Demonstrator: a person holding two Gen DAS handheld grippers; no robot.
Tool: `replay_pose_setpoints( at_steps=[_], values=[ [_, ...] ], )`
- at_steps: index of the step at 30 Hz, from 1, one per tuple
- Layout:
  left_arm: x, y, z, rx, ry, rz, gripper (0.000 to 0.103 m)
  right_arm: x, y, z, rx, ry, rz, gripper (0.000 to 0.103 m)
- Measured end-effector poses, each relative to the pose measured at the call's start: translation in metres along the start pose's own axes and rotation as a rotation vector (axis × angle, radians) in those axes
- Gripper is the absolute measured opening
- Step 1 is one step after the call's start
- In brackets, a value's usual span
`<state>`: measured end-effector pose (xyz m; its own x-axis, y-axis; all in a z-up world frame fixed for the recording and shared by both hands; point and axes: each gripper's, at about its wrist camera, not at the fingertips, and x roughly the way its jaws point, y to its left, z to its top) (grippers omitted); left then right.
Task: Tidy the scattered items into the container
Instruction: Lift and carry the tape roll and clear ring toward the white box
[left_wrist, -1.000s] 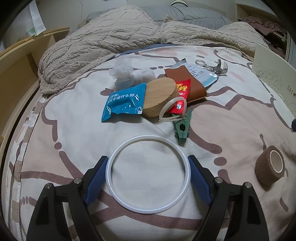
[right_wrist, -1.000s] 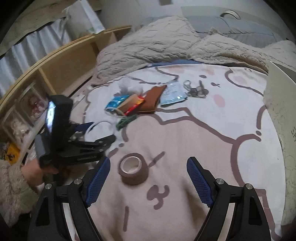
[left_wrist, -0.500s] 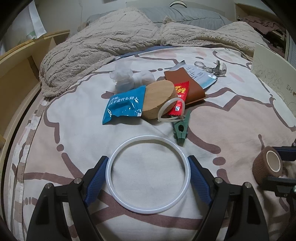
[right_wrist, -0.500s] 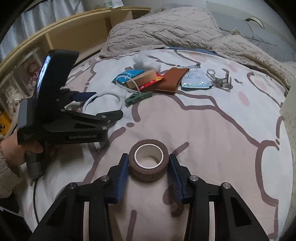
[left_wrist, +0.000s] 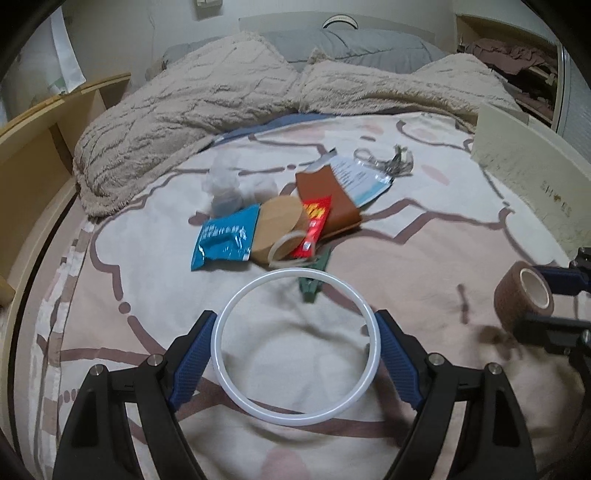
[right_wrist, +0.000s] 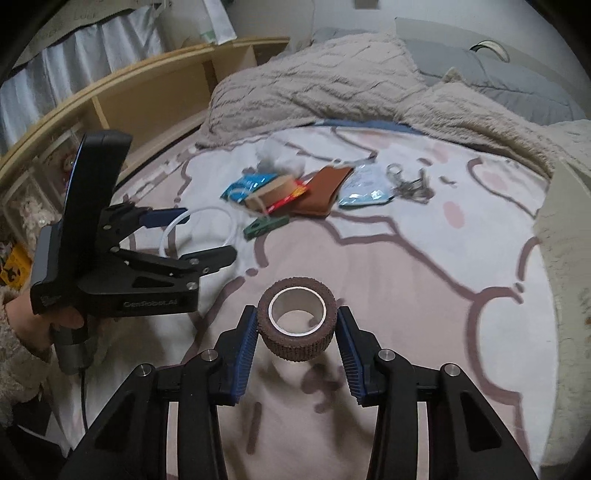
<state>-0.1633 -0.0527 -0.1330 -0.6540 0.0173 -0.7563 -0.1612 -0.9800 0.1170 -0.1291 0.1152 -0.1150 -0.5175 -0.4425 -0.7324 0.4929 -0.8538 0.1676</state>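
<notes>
My left gripper is shut on a large white ring and holds it above the bedspread; the ring also shows in the right wrist view. My right gripper is shut on a brown bandage roll, lifted off the bed; the roll also shows in the left wrist view. A pile lies further back: blue packet, wooden disc, red packet, brown wallet, green clip, small white band, keys. A cream box stands at right.
A crumpled clear plastic bag and a white-blue pouch lie by the pile. A fluffy beige blanket covers the bed's head. A wooden shelf runs along the left side.
My right gripper closed on the bandage roll and lifted it off the bed. My left gripper has raised the white ring, which now overlaps the green clip in view.
</notes>
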Motion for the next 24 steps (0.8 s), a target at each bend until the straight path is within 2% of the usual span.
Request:
replay_pose_setpoints(
  at_steps=[13, 24],
  values=[
    [-0.048, -0.037, 0.026, -0.028, -0.041, -0.075, 0.084, -0.062, -0.031, 0.008, 0.033, -0.090, -0.069, 0.043],
    [-0.085, -0.083, 0.056, 0.011, -0.108, -0.156, 0.084, -0.118, -0.067, 0.006, 0.035, -0.165, -0.152, 0.043]
  ],
)
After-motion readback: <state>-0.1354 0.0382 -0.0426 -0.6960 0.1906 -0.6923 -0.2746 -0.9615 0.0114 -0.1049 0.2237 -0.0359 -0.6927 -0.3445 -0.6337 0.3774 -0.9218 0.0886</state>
